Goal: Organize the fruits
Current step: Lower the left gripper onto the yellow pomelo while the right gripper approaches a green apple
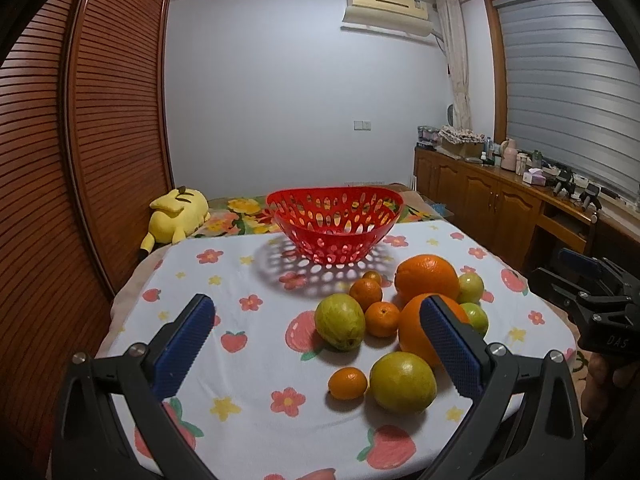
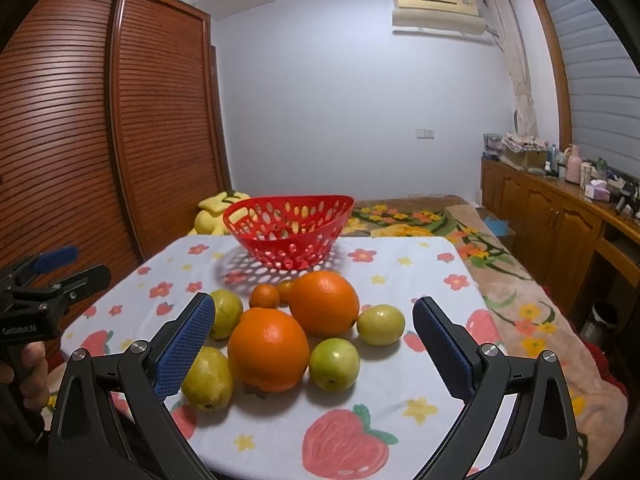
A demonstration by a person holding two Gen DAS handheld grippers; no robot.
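A red perforated basket (image 1: 335, 224) stands empty at the far side of the table; it also shows in the right wrist view (image 2: 289, 234). A cluster of fruit lies in front of it: two big oranges (image 2: 269, 354) (image 2: 325, 303), small tangerines (image 1: 382, 319), green guavas (image 2: 334, 363) and yellow-green fruits (image 1: 402, 381). My left gripper (image 1: 316, 340) is open and empty, held above the near left of the cluster. My right gripper (image 2: 314, 340) is open and empty, with the near orange between its fingers' line of sight.
The table has a white cloth (image 1: 248, 360) printed with strawberries and flowers. A yellow plush toy (image 1: 176, 216) lies beyond the far left corner. A wooden wardrobe (image 1: 80, 140) stands left, a wooden sideboard (image 1: 500, 196) with clutter right. A floral blanket (image 2: 500, 280) lies beside the table.
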